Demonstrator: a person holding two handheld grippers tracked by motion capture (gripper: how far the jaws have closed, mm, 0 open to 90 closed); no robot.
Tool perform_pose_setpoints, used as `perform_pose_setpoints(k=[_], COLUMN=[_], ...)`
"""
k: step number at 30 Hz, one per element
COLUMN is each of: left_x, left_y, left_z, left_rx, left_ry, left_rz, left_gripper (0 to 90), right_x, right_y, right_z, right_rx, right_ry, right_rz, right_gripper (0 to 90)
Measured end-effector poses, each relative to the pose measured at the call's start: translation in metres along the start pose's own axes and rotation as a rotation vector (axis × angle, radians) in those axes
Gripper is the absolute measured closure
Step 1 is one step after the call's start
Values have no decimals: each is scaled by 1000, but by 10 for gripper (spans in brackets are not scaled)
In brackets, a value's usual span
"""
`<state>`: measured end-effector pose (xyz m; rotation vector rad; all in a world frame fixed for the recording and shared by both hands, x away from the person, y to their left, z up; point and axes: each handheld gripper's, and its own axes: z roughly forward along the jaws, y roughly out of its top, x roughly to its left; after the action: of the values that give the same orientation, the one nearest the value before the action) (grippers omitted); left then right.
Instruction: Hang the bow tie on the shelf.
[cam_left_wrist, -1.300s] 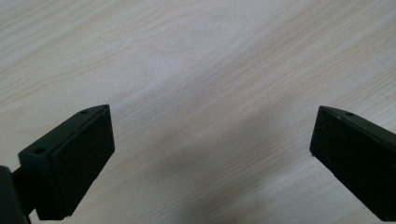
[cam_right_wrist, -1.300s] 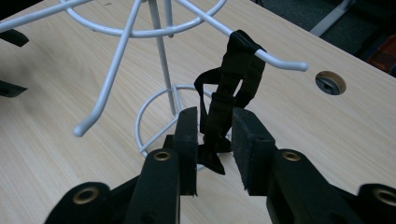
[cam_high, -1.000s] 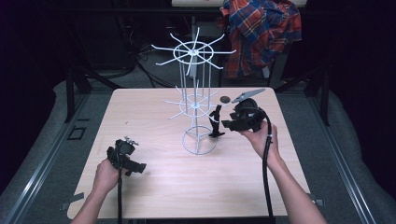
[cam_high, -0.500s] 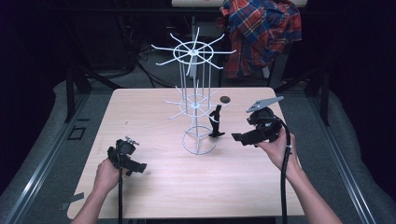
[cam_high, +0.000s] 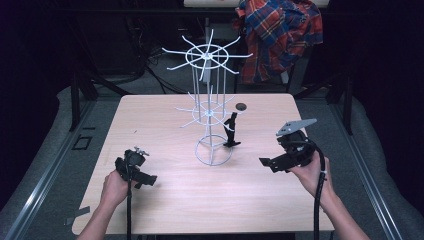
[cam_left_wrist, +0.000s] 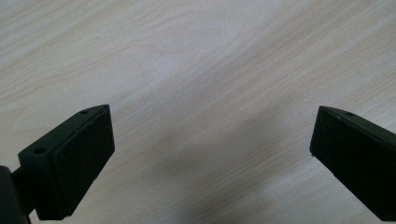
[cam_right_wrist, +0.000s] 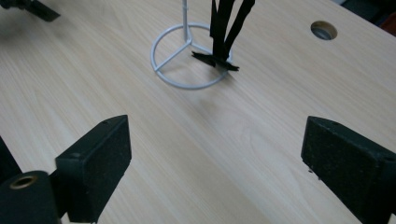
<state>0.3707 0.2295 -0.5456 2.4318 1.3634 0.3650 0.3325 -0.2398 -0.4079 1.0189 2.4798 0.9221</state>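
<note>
Room: dark surroundings; a red, blue and white plaid shirt (cam_high: 280, 35) hangs at the upper right of the high view, behind the table.
Table: pale wood-grain tabletop (cam_high: 165, 125) fills the middle of the high view, with a small round hole (cam_high: 241, 106) toward its far edge, right of centre.
Rack: a tall white wire display rack (cam_high: 210, 107) stands at the frame's centre on a ring base, with spoke arms at two levels.
Strap: a black strap (cam_high: 231, 131) hangs from a lower arm on the rack's right side; its end rests at the ring base, touching the table. In the right gripper view it sits at top centre (cam_right_wrist: 224, 32).
Your left gripper (cam_high: 145, 179): lower left of the high view, low over the table, well apart from the rack. Jaws spread wide, nothing between them but bare wood.
Your right gripper (cam_high: 264, 162): right of centre in the high view, near the strap but apart from it, pointing left toward the rack. Jaws spread wide and empty.
</note>
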Motion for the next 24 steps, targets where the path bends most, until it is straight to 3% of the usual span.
perform_pose_setpoints(k=[4, 9, 13, 24], left_x=[0, -1, 0, -1], left_y=[0, 0, 0, 0], left_z=[1, 1, 2, 2], left_rx=[0, 7, 12, 9], left_ry=[3, 0, 2, 1], left_rz=[0, 9, 8, 9], left_gripper=[0, 0, 0, 0], right_x=[-3, -5, -9, -14], right_y=[-17, -35, -55, -82], right_z=[0, 4, 15, 37], right_rx=[19, 32, 68, 151], right_ry=[-4, -3, 8, -5], right_rz=[-2, 8, 24, 20], right_gripper=[67, 0, 0, 0])
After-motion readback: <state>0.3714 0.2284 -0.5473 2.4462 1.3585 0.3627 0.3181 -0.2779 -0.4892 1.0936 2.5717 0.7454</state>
